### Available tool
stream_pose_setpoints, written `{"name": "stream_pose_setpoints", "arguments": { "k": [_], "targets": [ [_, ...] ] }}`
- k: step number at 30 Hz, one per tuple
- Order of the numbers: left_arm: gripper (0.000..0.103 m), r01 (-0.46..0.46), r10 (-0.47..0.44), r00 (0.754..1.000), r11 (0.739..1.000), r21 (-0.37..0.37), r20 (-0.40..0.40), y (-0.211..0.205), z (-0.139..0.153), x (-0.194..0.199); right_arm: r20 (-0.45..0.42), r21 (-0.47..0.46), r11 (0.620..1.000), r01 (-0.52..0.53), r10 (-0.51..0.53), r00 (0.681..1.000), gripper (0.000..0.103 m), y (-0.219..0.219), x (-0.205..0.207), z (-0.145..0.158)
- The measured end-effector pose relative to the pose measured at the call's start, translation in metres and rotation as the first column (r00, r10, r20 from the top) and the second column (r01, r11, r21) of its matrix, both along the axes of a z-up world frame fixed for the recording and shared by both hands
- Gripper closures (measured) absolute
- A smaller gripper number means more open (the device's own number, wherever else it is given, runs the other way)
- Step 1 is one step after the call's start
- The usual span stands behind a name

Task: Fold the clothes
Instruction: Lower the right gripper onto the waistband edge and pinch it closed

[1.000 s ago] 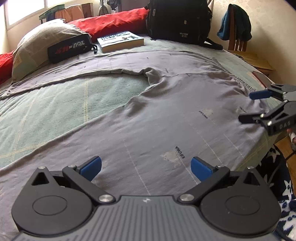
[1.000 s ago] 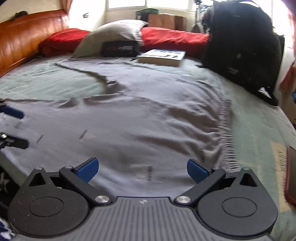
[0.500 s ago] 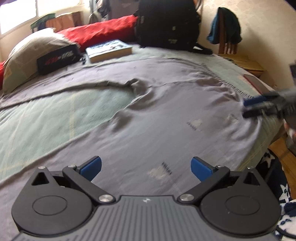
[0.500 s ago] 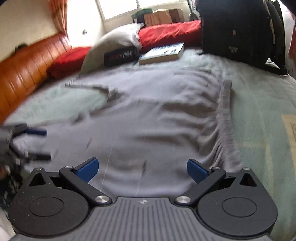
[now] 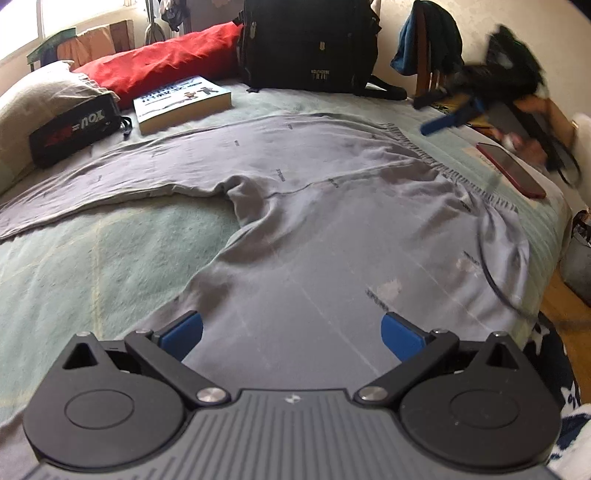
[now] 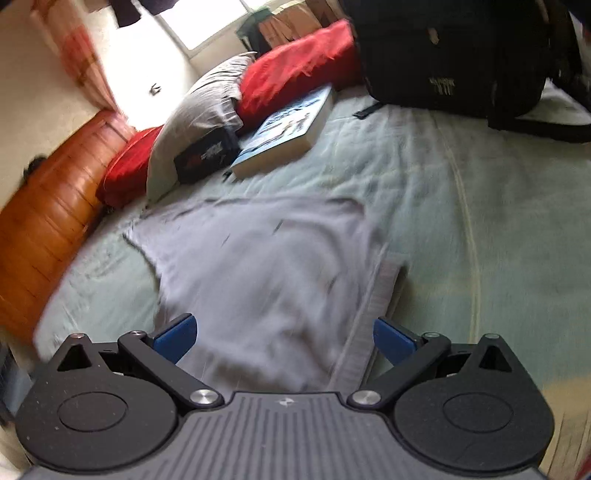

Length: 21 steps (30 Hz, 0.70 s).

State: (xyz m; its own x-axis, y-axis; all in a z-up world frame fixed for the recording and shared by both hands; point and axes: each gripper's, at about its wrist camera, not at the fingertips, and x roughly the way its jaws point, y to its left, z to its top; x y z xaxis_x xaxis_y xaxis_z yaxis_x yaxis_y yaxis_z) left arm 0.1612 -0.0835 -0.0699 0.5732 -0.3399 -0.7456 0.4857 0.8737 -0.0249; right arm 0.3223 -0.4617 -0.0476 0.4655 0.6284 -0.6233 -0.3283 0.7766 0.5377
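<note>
Trousers (image 5: 332, 236) under spread left tongs (image 5: 291, 334)

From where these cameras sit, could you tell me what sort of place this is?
Most likely a lived-in bedroom. Grey trousers lie spread on a bed with a green blanket, a pillow rests near the wooden headboard, and a book and black backpack sit on the bed.

A bed (image 5: 110, 258) with a pale green blanket fills the room, with an orange-brown wooden headboard (image 6: 40, 221) at one end. Bright daylight pours through a window (image 6: 199, 22) in the cream wall (image 6: 48, 110). A wooden chair (image 5: 428, 74) draped with blue clothing stands beside the bed, over a wooden floor (image 5: 569, 314).
</note>
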Motion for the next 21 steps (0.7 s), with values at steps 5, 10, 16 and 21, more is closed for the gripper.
{"name": "stream_pose_setpoints", "arguments": {
  "k": [5,10,16,21],
  "targets": [
    [0.001,-0.007,0.006,0.999,1.0,-0.026,-0.036,-0.007,-0.007,0.012,-0.116,0.065,0.998,0.014,-0.006,0.993,0.0,-0.013,0.071,-0.02],
    [0.001,-0.024,0.023,0.999,1.0,-0.018,-0.049,-0.01,-0.013,0.019,-0.196,0.216,0.976,-0.036,0.08,0.977,0.0,-0.018,0.108,-0.049],
    [0.001,-0.032,0.031,0.998,0.999,-0.028,-0.047,-0.01,-0.016,0.021,-0.203,0.336,0.929,-0.156,0.233,0.951,0.0,0.003,0.126,-0.062],
    [0.001,-0.025,0.024,0.999,0.999,-0.031,-0.045,-0.01,-0.016,0.023,-0.2,0.362,0.918,-0.159,0.244,0.949,0.0,0.006,0.126,-0.066]
  ]
}}
